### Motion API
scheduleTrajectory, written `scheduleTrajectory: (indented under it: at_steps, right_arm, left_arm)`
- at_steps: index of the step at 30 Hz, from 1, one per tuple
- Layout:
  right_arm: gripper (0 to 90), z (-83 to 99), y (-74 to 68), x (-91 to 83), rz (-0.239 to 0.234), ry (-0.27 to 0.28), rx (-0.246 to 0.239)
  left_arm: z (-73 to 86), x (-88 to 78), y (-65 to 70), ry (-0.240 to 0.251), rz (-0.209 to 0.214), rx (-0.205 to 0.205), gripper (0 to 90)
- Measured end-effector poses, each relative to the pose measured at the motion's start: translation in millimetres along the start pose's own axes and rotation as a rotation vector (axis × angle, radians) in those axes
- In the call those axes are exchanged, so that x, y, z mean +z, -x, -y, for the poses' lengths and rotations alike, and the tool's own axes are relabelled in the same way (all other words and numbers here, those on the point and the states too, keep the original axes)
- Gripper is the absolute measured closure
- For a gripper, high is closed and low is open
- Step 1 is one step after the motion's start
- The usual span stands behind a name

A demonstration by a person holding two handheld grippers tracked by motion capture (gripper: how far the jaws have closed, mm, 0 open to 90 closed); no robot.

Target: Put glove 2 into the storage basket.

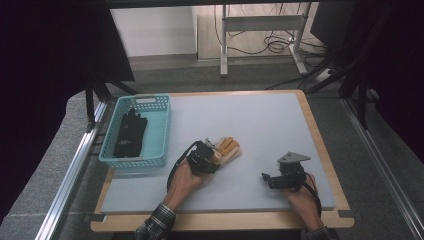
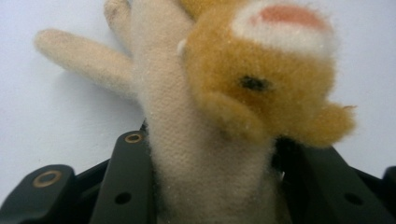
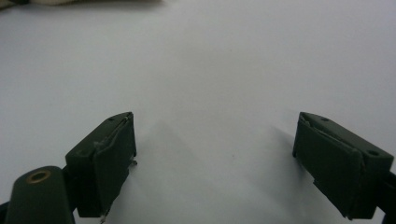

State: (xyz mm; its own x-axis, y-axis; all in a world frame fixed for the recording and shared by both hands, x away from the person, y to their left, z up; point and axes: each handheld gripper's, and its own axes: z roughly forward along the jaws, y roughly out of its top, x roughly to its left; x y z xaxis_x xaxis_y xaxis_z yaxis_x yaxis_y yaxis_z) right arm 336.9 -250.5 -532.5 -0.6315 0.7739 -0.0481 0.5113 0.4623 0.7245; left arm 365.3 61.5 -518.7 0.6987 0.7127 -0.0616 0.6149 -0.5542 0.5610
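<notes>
A cream and orange plush glove lies on the grey mat near its middle. My left gripper is shut on the glove's cream cuff. In the left gripper view the fuzzy glove stands pinched between the two black jaws of that gripper, its fingers pointing away. My right gripper rests low over the mat to the right, apart from the glove. The right gripper view shows it open, with bare mat between the jaws and a strip of the glove at the top edge.
A light blue plastic basket stands at the table's left edge with a black glove lying inside. Wooden table borders frame the mat. Metal rails run along both sides, and a desk frame with cables stands beyond.
</notes>
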Motion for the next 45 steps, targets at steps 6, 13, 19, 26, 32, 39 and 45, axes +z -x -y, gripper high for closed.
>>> scheduleTrajectory:
  at_steps: [6, 13, 19, 26, 32, 39, 45]
  right_arm:
    - [12.7, 0.0, 0.1, 0.0, 0.0, -0.001, 0.0]
    - [12.8, 0.0, 0.1, -0.1, 0.0, 0.0, 0.0]
    - [12.8, 0.1, 0.1, -0.1, 0.0, 0.0, 0.0]
    - [12.8, 0.1, 0.1, -0.1, 0.0, 0.0, 0.0]
    - [12.7, 0.1, 0.1, -0.1, 0.0, 0.0, 0.0]
    - [12.8, 0.1, 0.2, -0.2, 0.0, 0.0, -0.001]
    - [12.7, 0.1, 0.1, -0.2, -0.001, 0.0, -0.001]
  left_arm:
    - [-0.6, -8.0, -8.1, 0.043, 0.027, -0.025, 64.6]
    - [-6.4, -21.9, -12.6, 0.081, 0.011, -0.02, 72.9]
    - [-13.0, -32.6, -18.0, 0.096, -0.007, -0.025, 73.6]
    - [-21.5, -51.0, -27.5, 0.108, -0.042, -0.039, 73.5]
    - [-26.5, -69.0, -39.6, 0.137, -0.067, -0.066, 73.4]
    - [-29.0, -95.8, -57.0, 0.154, -0.125, -0.087, 72.9]
    - [-25.4, -117.7, -75.9, 0.16, -0.184, -0.12, 72.3]
